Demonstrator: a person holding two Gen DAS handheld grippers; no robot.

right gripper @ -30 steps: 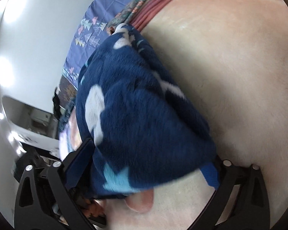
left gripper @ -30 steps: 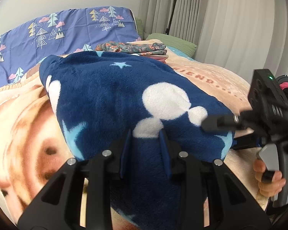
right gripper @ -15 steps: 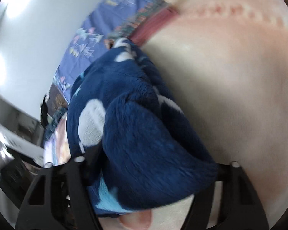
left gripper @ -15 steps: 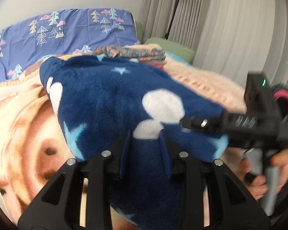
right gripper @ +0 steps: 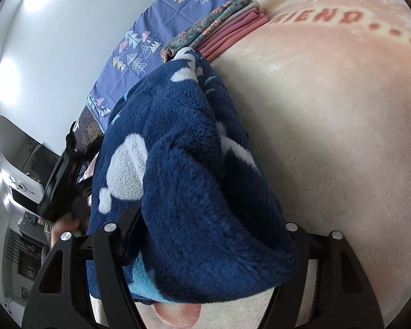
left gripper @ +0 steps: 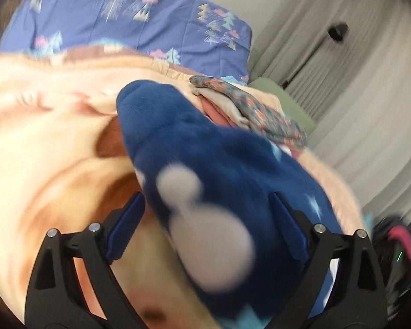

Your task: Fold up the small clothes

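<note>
Navy fleece garment (right gripper: 178, 148) bunched on the peach blanket (right gripper: 328, 115) of a bed, long axis running near to far toward folded clothes (right gripper: 222, 24); patterned pillow (left gripper: 128, 19) and curtains (left gripper: 370, 87) beyond. Left tongs (left gripper: 207, 205), just sprung wide from a narrow pinch, straddling it loosely. Right tongs (right gripper: 208, 227) half closed, bulging with fleece.

free: bare peach blanket (right gripper: 328, 137) fills my right view's right half | blocked: navy fleece garment (right gripper: 183, 164) bunched lower centre between my fingers | obstacle: folded clothes stack (right gripper: 222, 24) upper centre, touching fleece
</note>
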